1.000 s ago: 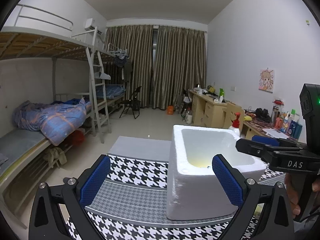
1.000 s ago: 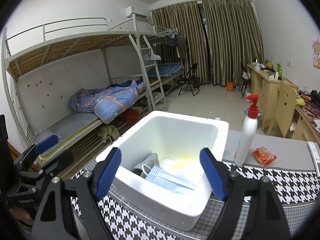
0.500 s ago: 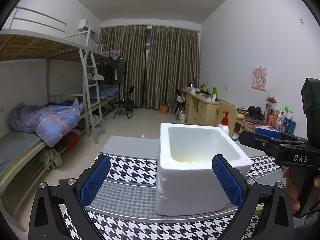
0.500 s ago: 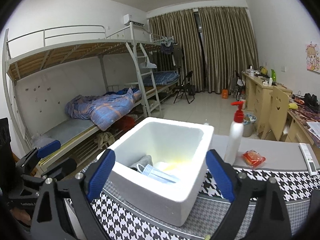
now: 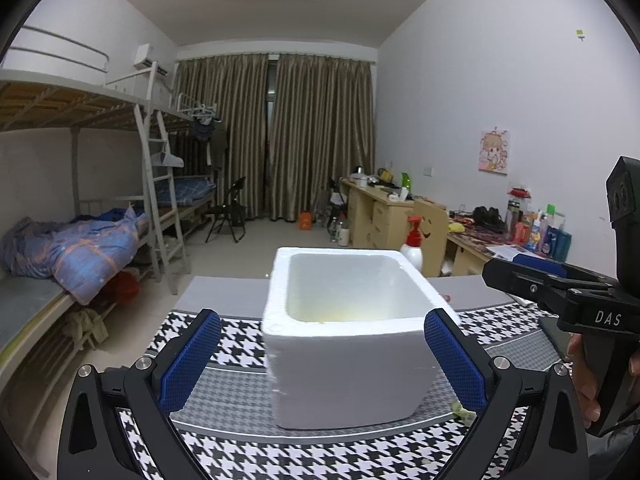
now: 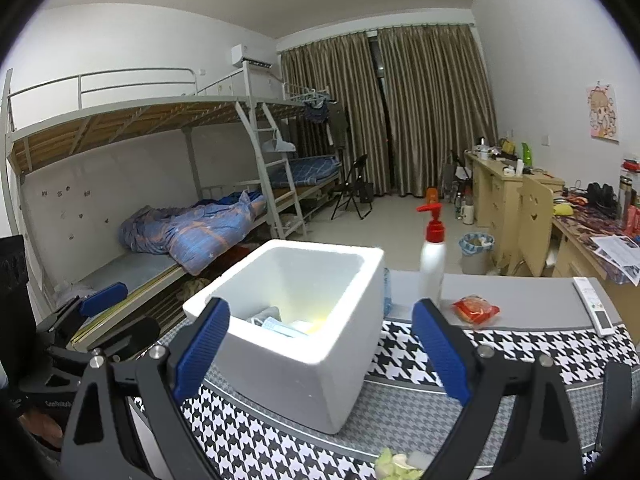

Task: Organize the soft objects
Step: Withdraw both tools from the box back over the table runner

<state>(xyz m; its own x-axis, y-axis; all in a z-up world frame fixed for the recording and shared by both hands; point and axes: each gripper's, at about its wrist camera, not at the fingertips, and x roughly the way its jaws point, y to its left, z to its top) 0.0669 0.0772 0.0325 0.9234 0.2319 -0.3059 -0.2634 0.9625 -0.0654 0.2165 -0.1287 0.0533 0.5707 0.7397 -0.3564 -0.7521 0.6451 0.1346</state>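
A white foam box (image 6: 296, 320) stands open-topped on the worktop (image 6: 520, 292), on a black-and-white houndstooth cloth (image 6: 520, 348). In the right wrist view its inside shows a light blue face mask (image 6: 276, 326) lying on the bottom beside a grey cloth (image 6: 266, 314), with a yellowish patch on the floor of the box next to them; the near wall hides the rest. In the left wrist view the box (image 5: 348, 332) is seen from lower down, so only its pale inner walls and a yellowish strip at the bottom show. The left gripper (image 5: 322, 364) is held in front of the box with its blue pads spread wide and nothing between them. The right gripper (image 6: 320, 346) is likewise released, its pads framing the box from the near side without touching it, and it holds nothing. Behind the box stands a white pump bottle (image 6: 432, 256) with a red top, and just beside that lies a small red packet (image 6: 476, 310). A white remote (image 6: 594, 306) rests near the right edge of the worktop. Some pale green soft bits (image 6: 396, 462) lie on the cloth at the near edge, below the right gripper.
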